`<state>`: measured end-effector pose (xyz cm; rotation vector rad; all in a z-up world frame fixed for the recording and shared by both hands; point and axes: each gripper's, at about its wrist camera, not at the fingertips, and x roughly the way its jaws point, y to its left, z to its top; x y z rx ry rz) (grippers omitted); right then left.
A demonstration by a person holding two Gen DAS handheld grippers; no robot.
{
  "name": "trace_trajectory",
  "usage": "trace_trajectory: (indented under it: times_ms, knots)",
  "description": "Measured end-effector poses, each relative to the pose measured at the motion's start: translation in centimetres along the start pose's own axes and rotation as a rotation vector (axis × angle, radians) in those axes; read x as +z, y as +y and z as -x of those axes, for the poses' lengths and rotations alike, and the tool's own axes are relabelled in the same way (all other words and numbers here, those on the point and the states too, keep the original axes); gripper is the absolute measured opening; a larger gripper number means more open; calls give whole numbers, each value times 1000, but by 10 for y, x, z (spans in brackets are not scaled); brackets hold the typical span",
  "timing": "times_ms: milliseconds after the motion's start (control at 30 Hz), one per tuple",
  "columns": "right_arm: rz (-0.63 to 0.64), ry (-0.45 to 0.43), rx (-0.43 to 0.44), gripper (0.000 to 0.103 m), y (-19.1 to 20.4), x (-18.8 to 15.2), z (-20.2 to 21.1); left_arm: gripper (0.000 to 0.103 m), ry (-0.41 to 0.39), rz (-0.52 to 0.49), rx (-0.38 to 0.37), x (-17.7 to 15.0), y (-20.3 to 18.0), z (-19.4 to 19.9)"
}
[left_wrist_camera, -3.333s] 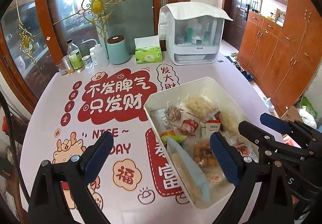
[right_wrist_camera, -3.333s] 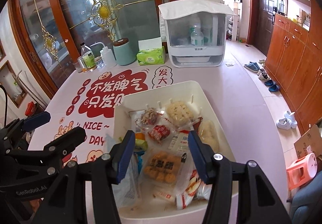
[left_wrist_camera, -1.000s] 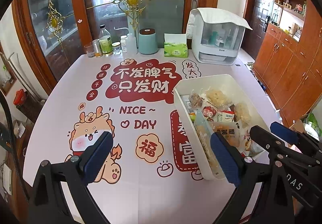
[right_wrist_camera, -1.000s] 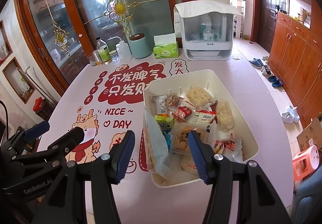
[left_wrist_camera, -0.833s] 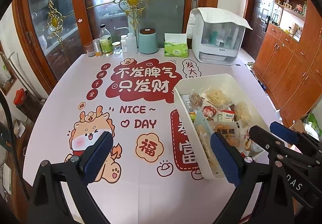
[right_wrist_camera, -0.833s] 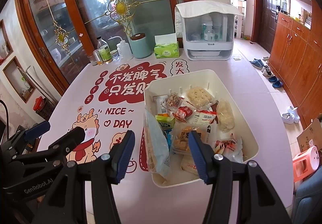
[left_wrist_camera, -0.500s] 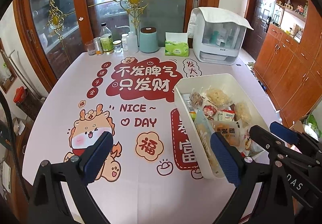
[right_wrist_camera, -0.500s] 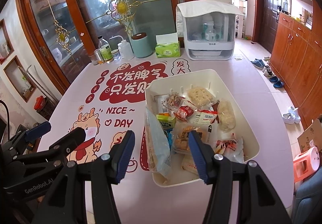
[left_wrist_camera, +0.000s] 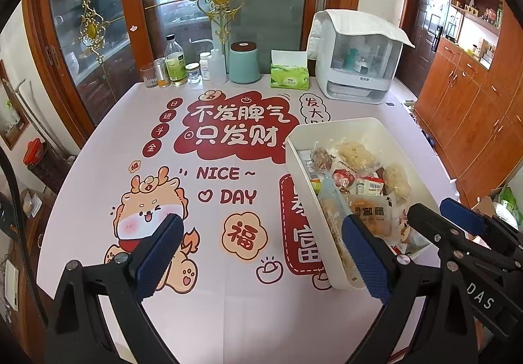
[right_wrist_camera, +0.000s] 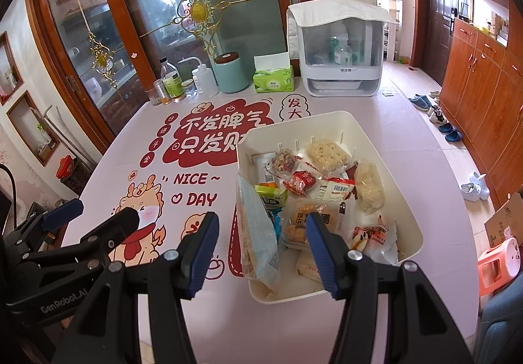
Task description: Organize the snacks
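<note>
**Both grippers hang open over the table, snack bin at the right**

The left gripper [left_wrist_camera: 261, 256] hovers above the printed tablecloth [left_wrist_camera: 225, 174], its jaws wide apart with nothing between them. The right gripper [right_wrist_camera: 261, 252] hangs just beside it, jaws also parted and empty, over the near edge of the white bin [right_wrist_camera: 385, 148].

The bin sits on the right part of the table and holds the snacks [right_wrist_camera: 313, 190]: a pale round cracker [right_wrist_camera: 327, 151] at the far end, a red wrapped sweet [right_wrist_camera: 302, 182] in the middle, a green packet [right_wrist_camera: 271, 195] to its left, and a long clear bag [right_wrist_camera: 256, 233] leaning on the left wall.

Along the far edge stand bottles [left_wrist_camera: 175, 63], a teal canister [left_wrist_camera: 244, 63], a green tissue box [left_wrist_camera: 289, 76] and a covered white cabinet [left_wrist_camera: 358, 60].
</note>
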<state>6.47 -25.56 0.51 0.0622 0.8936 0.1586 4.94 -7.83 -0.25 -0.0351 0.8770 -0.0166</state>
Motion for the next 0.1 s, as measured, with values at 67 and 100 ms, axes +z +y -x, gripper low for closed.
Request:
trace_trajectory:
  times_ms: [67, 100]
  knots:
    - [1, -1, 0, 56, 0, 0, 0, 97, 0, 0, 0, -1, 0, 0]
    - [0, -1, 1, 56, 0, 0, 0, 97, 0, -1, 1, -1, 0, 0]
